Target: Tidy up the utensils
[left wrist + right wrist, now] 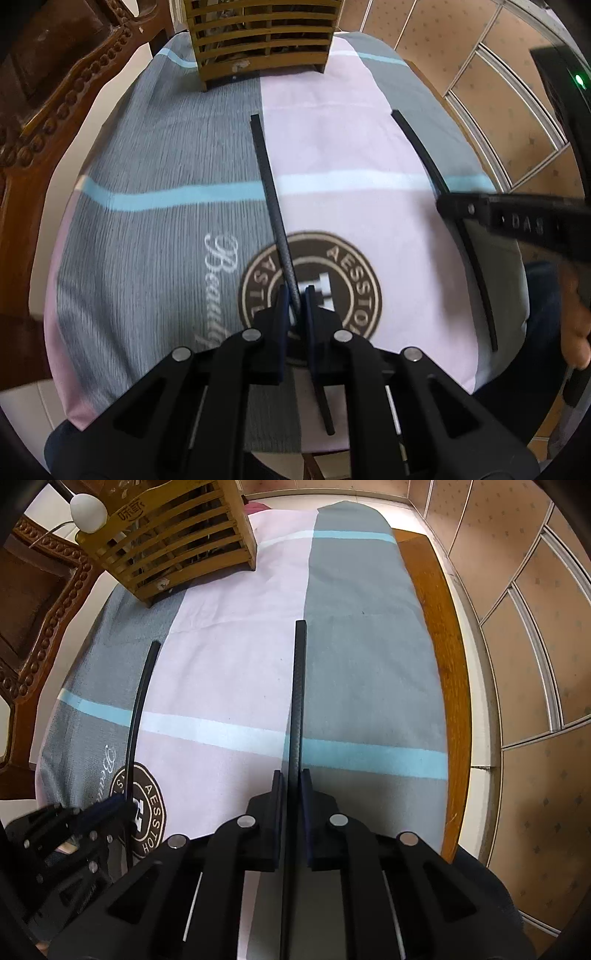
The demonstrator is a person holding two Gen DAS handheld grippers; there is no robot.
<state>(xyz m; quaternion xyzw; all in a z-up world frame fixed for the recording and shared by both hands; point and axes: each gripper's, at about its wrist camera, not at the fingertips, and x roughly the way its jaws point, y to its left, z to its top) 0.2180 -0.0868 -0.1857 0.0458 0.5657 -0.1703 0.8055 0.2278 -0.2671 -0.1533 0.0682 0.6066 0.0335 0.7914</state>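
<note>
- Left gripper [295,295]: closed nearly full on one black chopstick [271,206], pinched near the rear part, long front end pointing toward the slatted holder [262,40].
- Right gripper [291,779]: also closed tight on a second black chopstick [298,694], held approx. same way, tip pointing fwd over the grey part of the cloth [369,664].
- Both sticks seem lifted above the cloth, not lying; contact w/ cloth cannot be told for sure.
- Holder at far end of table, on the cloth, well apart from both tips; some utensils already inside, incl. a white round-headed one [88,511] in right view.
- Handling, as judgement: thin, light, stiff, prob. smooth surface, so can pivot or slip between the pads if squeezed at one narrow spot.
- Grip at the back gives long lever; tip may swing w/ small wrist moves.
- Better hold: nearer the middle, pads flat on the stick sides.
- Next needs: tip the stick upright, aim into the holder top opening, avoid catching on the slats.
</note>
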